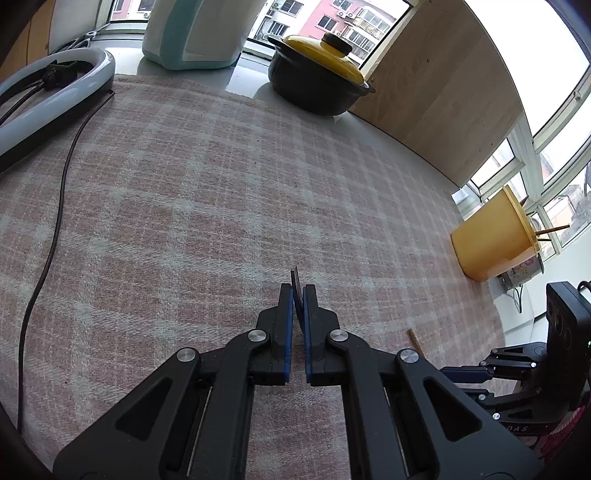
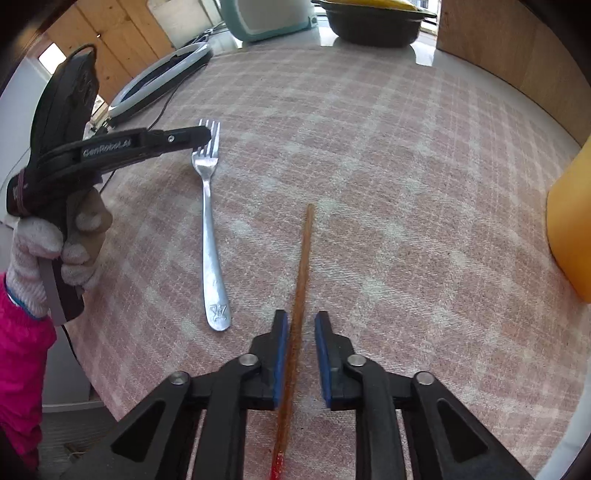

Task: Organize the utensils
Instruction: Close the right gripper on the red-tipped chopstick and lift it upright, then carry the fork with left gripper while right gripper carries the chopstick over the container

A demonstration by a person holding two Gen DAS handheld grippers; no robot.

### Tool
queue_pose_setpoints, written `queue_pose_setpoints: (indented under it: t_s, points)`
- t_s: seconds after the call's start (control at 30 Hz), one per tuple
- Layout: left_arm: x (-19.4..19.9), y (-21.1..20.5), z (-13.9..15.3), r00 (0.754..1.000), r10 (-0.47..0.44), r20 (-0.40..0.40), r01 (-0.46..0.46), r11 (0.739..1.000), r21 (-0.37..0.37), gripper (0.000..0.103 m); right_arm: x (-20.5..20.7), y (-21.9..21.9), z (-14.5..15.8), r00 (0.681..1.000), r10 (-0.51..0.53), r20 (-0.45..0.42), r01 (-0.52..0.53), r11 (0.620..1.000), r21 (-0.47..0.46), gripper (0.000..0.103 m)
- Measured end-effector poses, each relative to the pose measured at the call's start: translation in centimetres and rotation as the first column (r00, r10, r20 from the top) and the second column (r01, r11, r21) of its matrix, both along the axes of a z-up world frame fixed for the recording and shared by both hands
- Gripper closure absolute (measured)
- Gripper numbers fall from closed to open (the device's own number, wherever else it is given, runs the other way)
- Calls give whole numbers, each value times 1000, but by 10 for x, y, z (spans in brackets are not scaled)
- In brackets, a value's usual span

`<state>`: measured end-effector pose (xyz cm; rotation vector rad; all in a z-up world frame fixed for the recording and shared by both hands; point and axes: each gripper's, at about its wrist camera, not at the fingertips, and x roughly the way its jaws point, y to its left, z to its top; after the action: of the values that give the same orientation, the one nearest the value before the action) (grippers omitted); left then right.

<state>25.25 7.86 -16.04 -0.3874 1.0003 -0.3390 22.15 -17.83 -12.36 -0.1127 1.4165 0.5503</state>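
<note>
A silver fork (image 2: 212, 236) lies flat on the pink checked cloth (image 2: 369, 166). My left gripper (image 2: 207, 134) is shut on its tines, which show edge-on between the blue pads (image 1: 295, 282) in the left wrist view. A brown chopstick (image 2: 303, 258) with a red end lies on the cloth and runs between the jaws of my right gripper (image 2: 300, 317). The left pad is against it and the right pad stands apart, so that gripper is open. To the right stands a yellow utensil holder (image 1: 491, 240) with chopsticks in it.
At the back stand a black pot with a yellow lid (image 1: 317, 74) and a white and teal appliance (image 1: 192, 33). A ring light (image 1: 55, 92) and its black cable (image 1: 55, 206) lie at the left. A gloved hand (image 2: 48, 240) holds the left gripper.
</note>
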Motion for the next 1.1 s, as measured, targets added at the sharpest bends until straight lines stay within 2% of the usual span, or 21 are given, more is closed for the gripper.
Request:
queue_pose_setpoints:
  t_s: [0.1, 0.17, 0.23, 0.3, 0.47, 0.63, 0.77, 0.9, 1.0, 1.1]
  points:
    - [0, -5, 0, 1000, -9, 0, 9, 1000, 5, 101, 9, 3, -2, 1000, 2, -22, -2, 1000, 2, 79]
    - [0, -8, 1, 1000, -11, 0, 11, 1000, 7, 101, 11, 11, -4, 1000, 29, 3, -28, 999, -28, 89]
    - [0, -12, 1, 1000, -13, -1, 13, 1000, 8, 101, 10, 16, -4, 998, 62, 24, -61, 997, -52, 91]
    - [-1, -19, 2, 1000, -18, 0, 18, 1000, 13, 101, 7, 16, -4, 997, 75, 19, -75, 996, -39, 100]
    - [-7, -40, 11, 998, -52, 19, 52, 998, 17, 103, 1, -8, 4, 999, -16, 29, 14, 999, 45, 100]
    - [-13, -61, 25, 995, -86, 51, 86, 996, -1, 103, -10, -42, 29, 989, -102, 107, 88, 988, 128, 101]
    - [-17, -77, 37, 992, -101, 81, 102, 995, 1, 103, -8, -70, 44, 969, -196, 151, 168, 970, 176, 101]
    - [-19, -83, 47, 990, -98, 99, 104, 993, -55, 103, -15, -91, 61, 945, -265, 191, 220, 949, 225, 101]
    - [-20, -82, 58, 990, -82, 113, 92, 992, -91, 103, -22, -105, 77, 925, -294, 239, 235, 940, 248, 101]
    - [-24, -83, 74, 986, -72, 152, 87, 992, -95, 103, -27, -117, 93, 903, -307, 299, 234, 938, 256, 101]
